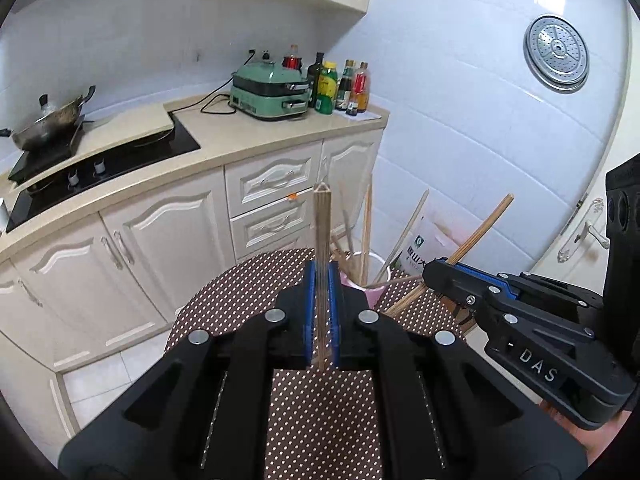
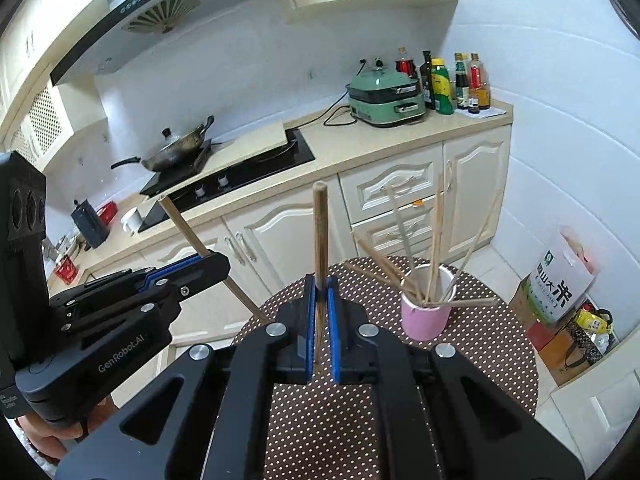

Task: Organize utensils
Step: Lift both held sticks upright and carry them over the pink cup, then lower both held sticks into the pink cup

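My left gripper (image 1: 322, 280) is shut on a pale bamboo chopstick (image 1: 321, 232) that stands upright between its blue pads, above the round dotted table (image 1: 320, 420). My right gripper (image 2: 320, 292) is shut on a darker wooden chopstick (image 2: 320, 224), also upright. Each gripper shows in the other's view: the right one (image 1: 436, 276) with its chopstick (image 1: 484, 228) tilted, the left one (image 2: 216, 264) with its chopstick (image 2: 188, 232) tilted. A pink and white cup (image 2: 426, 316) on the table holds several chopsticks (image 2: 432, 248); in the left wrist view it (image 1: 370, 280) sits just behind my pads.
A cream kitchen counter (image 1: 248, 140) with cabinets runs behind the table, carrying a hob, a wok (image 1: 48, 120), a green cooker (image 1: 268, 88) and bottles. A rice bag (image 2: 560, 280) and other bags stand on the floor right of the table. A door (image 1: 588, 236) is at the right.
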